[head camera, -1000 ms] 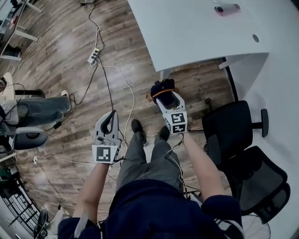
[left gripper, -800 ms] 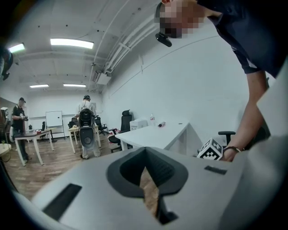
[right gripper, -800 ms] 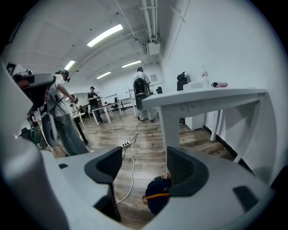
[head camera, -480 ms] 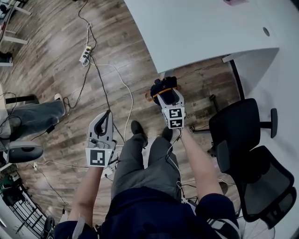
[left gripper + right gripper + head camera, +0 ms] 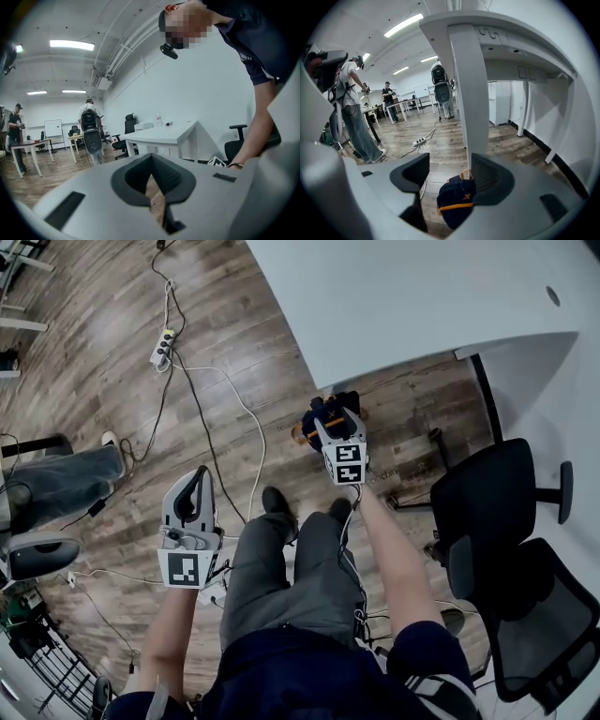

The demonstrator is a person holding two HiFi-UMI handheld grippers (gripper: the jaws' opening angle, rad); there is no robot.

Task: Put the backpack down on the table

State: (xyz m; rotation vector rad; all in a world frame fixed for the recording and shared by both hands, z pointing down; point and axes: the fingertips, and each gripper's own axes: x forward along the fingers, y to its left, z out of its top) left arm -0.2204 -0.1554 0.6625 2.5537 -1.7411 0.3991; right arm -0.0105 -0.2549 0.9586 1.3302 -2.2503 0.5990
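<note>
A dark blue backpack (image 5: 317, 420) with an orange stripe lies on the wooden floor beside the white table's leg (image 5: 471, 103). In the right gripper view the backpack (image 5: 454, 204) shows low between the jaws, just ahead of them. My right gripper (image 5: 330, 420) hangs over it, pointing down, its jaws apart and closing, with no pad on the fabric. My left gripper (image 5: 201, 474) is off to the left above bare floor, its jaws together and nothing in them. The white table (image 5: 422, 296) stands beyond the backpack.
A power strip (image 5: 161, 346) and loose cables (image 5: 225, 399) run across the floor to the left. Two black office chairs (image 5: 497, 512) stand at the right by the table. Another person's legs (image 5: 56, 474) are at the far left. Several people stand further back in the room.
Both grippers have sunk toward the floor. The right one has come down closer over the backpack. The left one has dropped and drifted a little left.
</note>
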